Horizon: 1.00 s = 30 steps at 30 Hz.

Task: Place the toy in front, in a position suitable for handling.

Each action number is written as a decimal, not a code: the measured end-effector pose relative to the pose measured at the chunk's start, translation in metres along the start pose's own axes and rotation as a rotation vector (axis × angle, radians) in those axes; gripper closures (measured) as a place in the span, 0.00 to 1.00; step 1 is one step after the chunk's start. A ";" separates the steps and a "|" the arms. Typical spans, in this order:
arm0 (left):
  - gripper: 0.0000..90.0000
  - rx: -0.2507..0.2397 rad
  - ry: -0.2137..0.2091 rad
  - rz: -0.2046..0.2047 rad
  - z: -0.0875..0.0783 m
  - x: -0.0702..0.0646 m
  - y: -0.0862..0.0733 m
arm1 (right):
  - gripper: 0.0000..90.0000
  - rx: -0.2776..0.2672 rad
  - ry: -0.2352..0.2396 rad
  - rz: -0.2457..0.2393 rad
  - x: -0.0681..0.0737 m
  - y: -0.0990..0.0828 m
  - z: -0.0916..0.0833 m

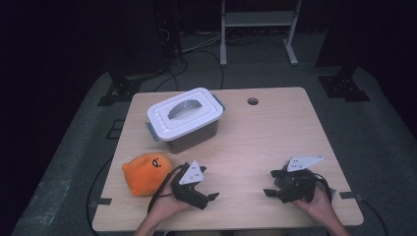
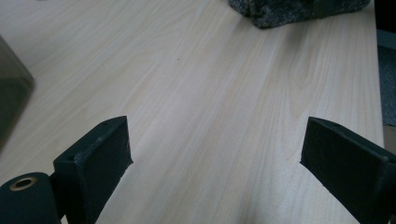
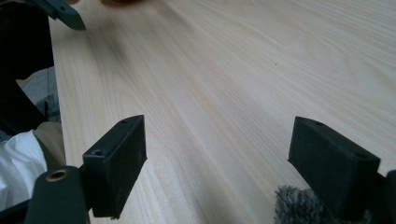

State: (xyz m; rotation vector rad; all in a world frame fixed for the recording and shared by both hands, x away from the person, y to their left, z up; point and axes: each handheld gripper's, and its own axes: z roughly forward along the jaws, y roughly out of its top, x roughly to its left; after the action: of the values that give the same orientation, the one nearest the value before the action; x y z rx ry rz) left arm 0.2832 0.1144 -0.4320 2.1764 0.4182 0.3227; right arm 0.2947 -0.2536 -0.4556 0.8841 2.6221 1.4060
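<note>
From the high view, your left gripper (image 1: pixel 209 183) rests just beside the orange plush toy (image 1: pixel 146 172), which lies at the near-left corner of the bench (image 1: pixel 275 132), in front of the lidded white box (image 1: pixel 184 118). Your right gripper (image 1: pixel 271 183) sits well to the right of the plush, near the front edge. I judge the plush is the thing to take: turn the left gripper toward it, approach low and level, and close across its round body rather than on a thin edge, since soft fabric will squash and slip. The bench is pale wood with a round hole beyond the box; past it lie dark carpet, cables and a grey stand's legs.

In the left gripper view, your fingers (image 2: pixel 98 158) are released, spread wide over bare wood with nothing between them; the box's dim wall (image 2: pixel 11 93) sits at the left edge.

In the right gripper view, the fingers (image 3: pixel 119 158) likewise stand apart and empty above the grain; a grey fuzzy scrap (image 3: pixel 294 205) shows by the right finger.
</note>
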 end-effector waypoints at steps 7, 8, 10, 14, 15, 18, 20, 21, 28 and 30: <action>0.09 -0.041 0.040 0.029 -0.029 0.005 0.007 | 0.20 0.003 -0.002 -0.004 0.002 0.001 0.000; 0.09 -0.041 0.040 0.029 -0.029 0.005 0.007 | 0.20 0.003 -0.002 -0.004 0.002 0.001 0.000; 0.09 -0.052 0.058 0.035 -0.038 0.008 0.009 | 0.20 0.003 -0.003 -0.005 0.002 0.001 0.001; 0.09 -0.092 0.105 0.026 -0.061 0.016 0.011 | 0.20 0.005 -0.004 -0.004 0.002 0.001 0.000; 0.09 -0.093 0.114 0.028 -0.065 0.018 0.011 | 0.20 0.004 -0.005 -0.005 0.001 0.001 0.000; 0.09 -0.103 0.131 0.028 -0.074 0.022 0.009 | 0.20 0.006 -0.007 -0.007 0.001 0.001 0.000; 0.09 -0.100 0.152 0.026 -0.082 0.026 0.007 | 0.20 0.007 -0.007 -0.003 0.001 0.001 0.000; 0.09 -0.098 0.159 0.024 -0.086 0.028 0.006 | 0.20 0.007 -0.006 -0.002 0.001 0.001 0.000; 0.09 -0.092 0.211 -0.011 -0.111 0.041 -0.008 | 0.20 0.006 -0.003 -0.003 0.001 0.001 0.000; 0.09 -0.086 0.218 -0.025 -0.116 0.045 -0.013 | 0.20 0.009 -0.001 -0.007 0.001 0.001 0.000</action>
State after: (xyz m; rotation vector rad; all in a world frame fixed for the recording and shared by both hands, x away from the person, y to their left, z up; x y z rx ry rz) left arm 0.2786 0.2236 -0.3707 2.0573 0.5426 0.5575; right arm 0.2942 -0.2521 -0.4546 0.8761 2.6302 1.3932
